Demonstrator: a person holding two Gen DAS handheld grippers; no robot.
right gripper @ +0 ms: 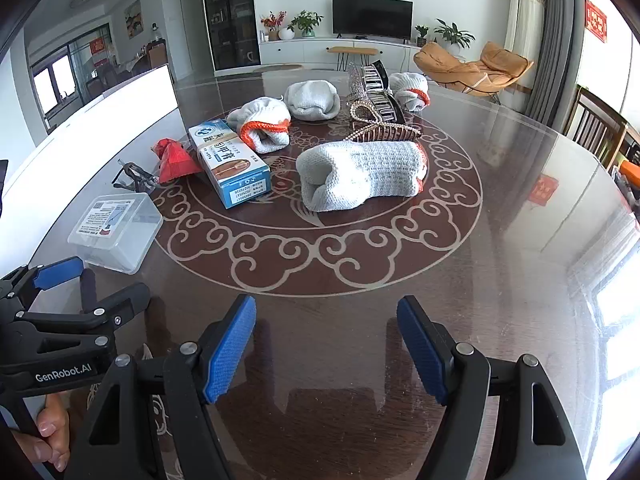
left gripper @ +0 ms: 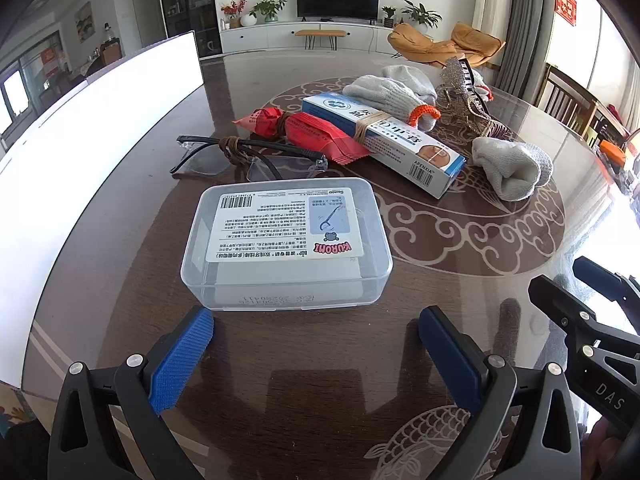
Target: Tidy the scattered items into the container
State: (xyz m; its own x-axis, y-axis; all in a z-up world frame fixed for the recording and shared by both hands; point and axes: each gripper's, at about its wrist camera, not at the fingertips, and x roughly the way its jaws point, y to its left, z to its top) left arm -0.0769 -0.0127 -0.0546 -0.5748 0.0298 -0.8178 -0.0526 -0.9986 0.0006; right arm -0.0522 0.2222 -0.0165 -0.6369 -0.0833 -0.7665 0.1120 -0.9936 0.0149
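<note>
Ahead of spread left gripper (left gripper: 316, 344), clear box (left gripper: 286, 242)

Our left gripper (left gripper: 316, 356) hangs wide open, empty, above glass-topped table (left gripper: 320, 360), clear lidded plastic box (left gripper: 286, 242) just ahead. Beyond it we see glasses (left gripper: 248, 156), red packet bundle (left gripper: 304, 130), blue-white carton (left gripper: 384, 140), grey gloves (left gripper: 512, 168). Right gripper (left gripper: 592, 320) enters at right edge.

table (right gripper: 500, 200) — glass-topped | on it — plastic box (left gripper: 286, 240), glasses (left gripper: 240, 156), gloves (right gripper: 360, 174), hair clips (right gripper: 380, 114)
</note>
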